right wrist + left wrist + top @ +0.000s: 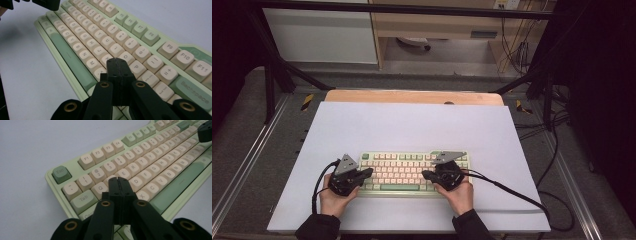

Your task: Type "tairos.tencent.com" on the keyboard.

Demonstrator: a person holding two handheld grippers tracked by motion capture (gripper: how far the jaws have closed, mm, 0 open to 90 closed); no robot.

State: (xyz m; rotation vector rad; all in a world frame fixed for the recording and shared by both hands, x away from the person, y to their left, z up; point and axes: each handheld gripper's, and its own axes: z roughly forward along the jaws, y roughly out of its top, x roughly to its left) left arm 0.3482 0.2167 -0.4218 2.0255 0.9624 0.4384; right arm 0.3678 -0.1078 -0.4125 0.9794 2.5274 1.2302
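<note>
The keyboard (414,172) lies near the surface's (412,125) front edge, long axis side to side. Left tongs (118,179), pressed shut and empty, hover over its left-end keys; right tongs (117,60), likewise shut, over its right-end letters.

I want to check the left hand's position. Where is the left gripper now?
In the high view, the left gripper hovers over the left end of the green keyboard; in its own view, its shut jaws sit above the keys near Q.

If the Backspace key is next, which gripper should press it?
Right. The right gripper, jaws shut, hovers by the P and L keys, near the green Backspace key. The left gripper sits over the green-and-cream keyboard's opposite end.
</note>
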